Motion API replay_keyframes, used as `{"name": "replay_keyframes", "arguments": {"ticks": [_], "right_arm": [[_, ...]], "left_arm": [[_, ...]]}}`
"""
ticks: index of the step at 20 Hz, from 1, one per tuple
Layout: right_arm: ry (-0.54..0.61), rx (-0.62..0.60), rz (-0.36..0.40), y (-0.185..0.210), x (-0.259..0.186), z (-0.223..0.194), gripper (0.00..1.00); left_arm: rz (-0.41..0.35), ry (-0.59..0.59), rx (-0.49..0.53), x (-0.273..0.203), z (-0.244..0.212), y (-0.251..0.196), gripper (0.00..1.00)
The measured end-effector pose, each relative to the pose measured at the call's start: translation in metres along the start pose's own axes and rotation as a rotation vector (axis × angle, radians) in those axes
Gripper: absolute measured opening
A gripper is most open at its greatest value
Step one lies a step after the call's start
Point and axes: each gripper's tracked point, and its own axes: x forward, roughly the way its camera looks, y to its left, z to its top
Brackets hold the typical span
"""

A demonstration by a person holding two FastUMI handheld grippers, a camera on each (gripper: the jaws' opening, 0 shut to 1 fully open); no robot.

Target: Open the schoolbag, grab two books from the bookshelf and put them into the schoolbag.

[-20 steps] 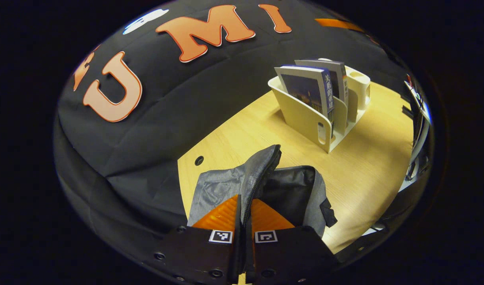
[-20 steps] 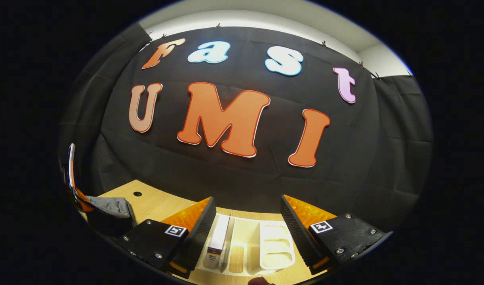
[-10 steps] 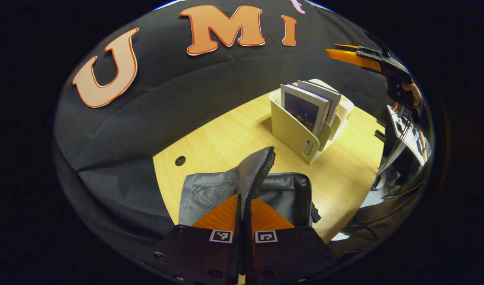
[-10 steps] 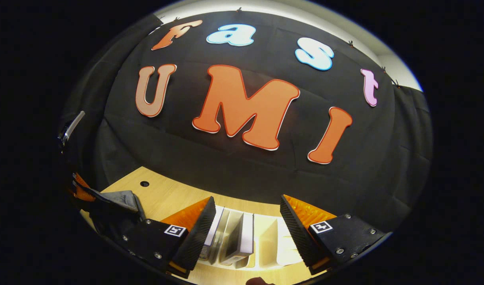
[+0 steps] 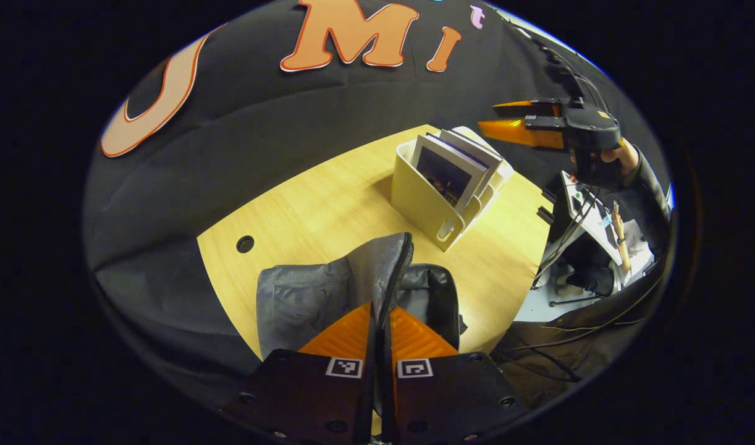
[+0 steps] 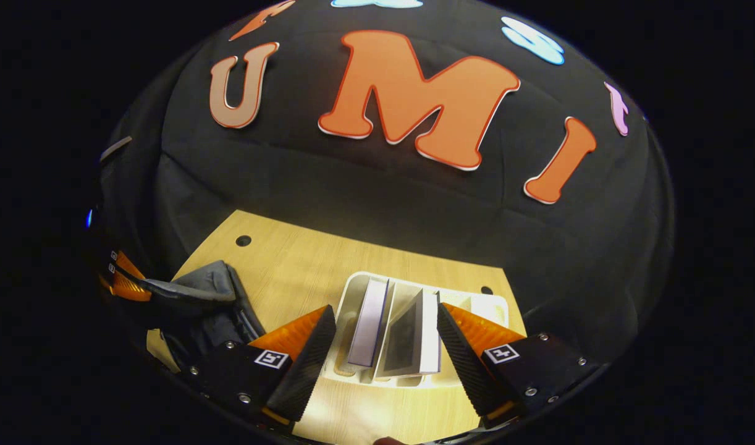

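The grey schoolbag [image 5: 316,296] lies on the wooden table [image 5: 328,210] with its mouth open. My left gripper [image 5: 380,309] is shut on the bag's upper zipper edge and holds that flap up. The cream bookshelf [image 5: 421,207] stands farther back with two books [image 5: 448,176] leaning in it. My right gripper [image 5: 489,117] hangs open above the shelf, apart from it. In the right gripper view the open right gripper [image 6: 383,343] looks down on a white-edged book [image 6: 368,321] and a dark-covered book [image 6: 411,334] in the bookshelf [image 6: 351,290]. The schoolbag [image 6: 210,293] and left gripper [image 6: 130,285] show at the left.
A hand and a dark sleeve [image 5: 624,164] hold the right gripper. Cable holes [image 5: 245,243] are cut in the tabletop near its back edge. Beyond the table's right edge lie the floor, cables and other equipment [image 5: 590,216]. The black cloth wall [image 6: 377,198] closes the back.
My right gripper has tipped downward and come over the bookshelf, so the books now sit between its fingers in its view. My left gripper has drawn back, still shut on the bag's flap.
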Motion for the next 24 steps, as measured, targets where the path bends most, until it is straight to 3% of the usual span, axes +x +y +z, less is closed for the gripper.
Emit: {"name": "replay_keyframes", "arguments": {"ticks": [4, 10, 12, 14, 15, 16, 19, 20, 22, 23, 24], "right_arm": [[0.187, 0.099, 0.076, 0.012, 0.026, -0.017, 0.99], [0.379, 0.1, 0.123, 0.014, 0.065, -0.033, 0.99], [0.448, 0.106, 0.119, 0.011, 0.082, -0.042, 1.0], [0.504, 0.12, 0.103, 0.009, 0.098, -0.052, 0.95], [0.538, 0.142, 0.115, 0.013, 0.103, -0.055, 1.0], [0.572, 0.161, 0.128, 0.018, 0.107, -0.06, 0.87], [0.633, 0.164, 0.137, 0.024, 0.118, -0.068, 0.72], [0.653, 0.166, 0.138, 0.027, 0.12, -0.074, 0.6], [0.694, 0.183, 0.123, 0.029, 0.123, -0.084, 0.5], [0.715, 0.205, 0.12, 0.03, 0.123, -0.089, 0.52], [0.725, 0.228, 0.118, 0.033, 0.123, -0.091, 0.42]], "left_arm": [[-0.003, 0.04, 0.025, -0.003, 0.001, 0.006, 0.06], [-0.004, 0.097, 0.04, -0.002, 0.004, 0.016, 0.04], [-0.009, 0.108, 0.044, 0.0, 0.007, 0.016, 0.04], [-0.016, 0.114, 0.047, 0.0, 0.007, 0.015, 0.04], [-0.022, 0.119, 0.043, 0.002, 0.006, 0.014, 0.04], [-0.026, 0.124, 0.035, 0.003, 0.006, 0.014, 0.04], [-0.04, 0.143, 0.012, 0.008, 0.003, 0.014, 0.04], [-0.039, 0.147, 0.008, 0.009, 0.003, 0.014, 0.04], [-0.036, 0.153, 0.0, 0.013, 0.006, 0.016, 0.04], [-0.038, 0.157, -0.003, 0.013, 0.006, 0.015, 0.04], [-0.041, 0.164, -0.007, 0.013, 0.004, 0.014, 0.04]]}}
